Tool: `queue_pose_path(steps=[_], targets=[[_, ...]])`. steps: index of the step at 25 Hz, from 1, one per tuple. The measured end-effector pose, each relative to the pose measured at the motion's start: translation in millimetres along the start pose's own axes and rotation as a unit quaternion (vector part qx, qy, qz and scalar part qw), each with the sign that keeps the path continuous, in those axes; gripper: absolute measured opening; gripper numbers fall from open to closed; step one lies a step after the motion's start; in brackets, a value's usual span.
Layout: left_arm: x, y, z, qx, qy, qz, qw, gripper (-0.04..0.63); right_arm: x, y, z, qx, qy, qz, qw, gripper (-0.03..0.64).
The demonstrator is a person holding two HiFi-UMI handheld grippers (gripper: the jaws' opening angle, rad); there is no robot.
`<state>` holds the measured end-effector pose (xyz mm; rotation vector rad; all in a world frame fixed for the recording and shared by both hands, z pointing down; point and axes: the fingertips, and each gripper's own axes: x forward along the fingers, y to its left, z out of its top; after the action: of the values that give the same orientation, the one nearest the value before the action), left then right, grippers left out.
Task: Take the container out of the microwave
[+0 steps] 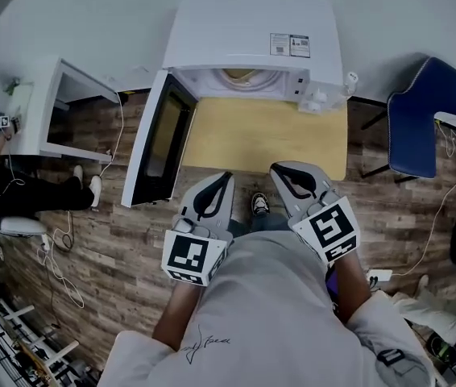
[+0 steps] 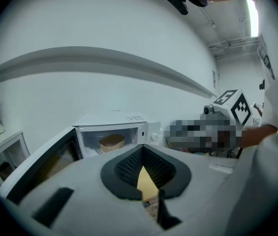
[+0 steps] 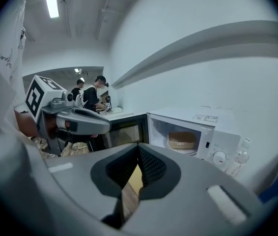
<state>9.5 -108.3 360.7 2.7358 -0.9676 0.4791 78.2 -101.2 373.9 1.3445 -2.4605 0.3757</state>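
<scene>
A white microwave (image 1: 252, 39) stands at the back of a light wooden table (image 1: 264, 139), its door (image 1: 159, 139) swung wide open to the left. Inside sits a round tan lidded container (image 1: 240, 76), also plain in the left gripper view (image 2: 112, 142) and the right gripper view (image 3: 181, 140). My left gripper (image 1: 228, 176) and right gripper (image 1: 275, 168) hover side by side at the table's near edge, well short of the microwave. Both are shut with nothing in them: in each gripper view the pads meet at the tips, left gripper (image 2: 141, 147), right gripper (image 3: 138, 145).
A clear plastic bottle (image 1: 325, 95) stands against the microwave's right side. A blue chair (image 1: 421, 119) is right of the table, a white cabinet (image 1: 51, 107) to the left. Cables trail over the wooden floor (image 1: 91, 240). People (image 3: 92, 95) stand far off.
</scene>
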Motion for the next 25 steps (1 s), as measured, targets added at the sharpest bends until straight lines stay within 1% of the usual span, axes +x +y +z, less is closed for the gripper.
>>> queue_pose_path(steps=[2,5,8,10,16,18,20,22,23,25], targets=[[9.5,2.6,-0.8,-0.004,0.006,0.003,1.0,-0.005,6.0,-13.0,1.1,0.0,-0.001,0.002,1.0,0.014],[20.4,6.8,3.3,-0.005,0.006,0.003,1.0,-0.005,19.2,-34.8,7.7,-0.016,-0.007,-0.013,1.0,0.014],[21.7,9.6,15.7,-0.002,-0.021,0.011,0.9997,-0.003,32.8,-50.5,11.0,-0.038,-0.005,-0.023,0.999,0.014],[18.6,11.5,19.9,-0.007,-0.035,0.013,0.9993,-0.003,42.4,-52.3,11.1,-0.054,0.002,-0.02,0.998,0.014],[20.6,23.3,8.2,-0.028,-0.021,0.013,0.9993,-0.003,72.3,-50.3,12.3,-0.087,0.021,-0.011,0.996,0.014],[17.9,27.5,12.1,-0.029,-0.032,0.016,0.999,-0.003,81.8,-51.2,14.7,-0.09,0.016,-0.014,0.996,0.014],[11.6,30.3,21.9,-0.035,-0.06,0.016,0.9975,-0.003,88.8,-52.3,19.9,-0.079,-0.002,-0.018,0.997,0.014],[7.4,33.7,28.9,-0.04,-0.082,0.016,0.9957,-0.003,96.9,-55.8,21.6,-0.072,-0.009,-0.026,0.997,0.014],[7.1,36.4,28.7,-0.039,-0.083,0.021,0.9956,-0.003,101.7,-58.4,20.7,-0.075,-0.006,-0.032,0.997,0.014],[7.4,42.4,22.7,-0.038,-0.071,0.034,0.9962,-0.003,111.6,-63.3,18.0,-0.084,0.002,-0.043,0.996,0.014]])
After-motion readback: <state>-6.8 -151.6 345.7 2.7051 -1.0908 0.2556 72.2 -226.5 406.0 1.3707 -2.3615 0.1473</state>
